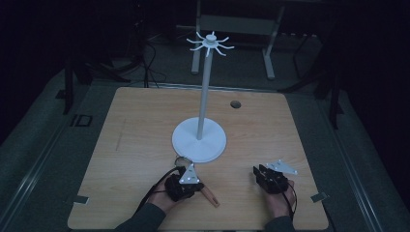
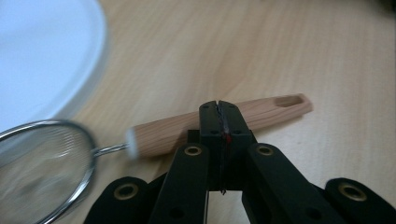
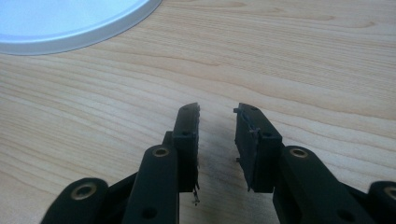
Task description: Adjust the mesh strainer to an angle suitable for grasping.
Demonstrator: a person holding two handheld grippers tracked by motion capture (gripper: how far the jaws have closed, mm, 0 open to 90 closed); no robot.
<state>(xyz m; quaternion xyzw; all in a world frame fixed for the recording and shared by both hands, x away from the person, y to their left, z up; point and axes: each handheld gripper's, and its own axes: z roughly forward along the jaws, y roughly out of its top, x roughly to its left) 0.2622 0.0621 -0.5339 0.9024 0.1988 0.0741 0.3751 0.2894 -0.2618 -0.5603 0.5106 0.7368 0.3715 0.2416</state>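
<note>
Left gripper point(image 2: 219, 103): jaws pressed together, nothing between; tips in front of wooden handle of small mesh strainer point(image 2: 219, 122), contact unclear. Strainer flat on wooden table point(image 1: 145, 145), mesh bowl just beside white hook stand point(image 1: 199, 140) base. Right gripper point(image 3: 217, 109): jaws slightly spread, empty, above bare table. No readable writing.
</note>
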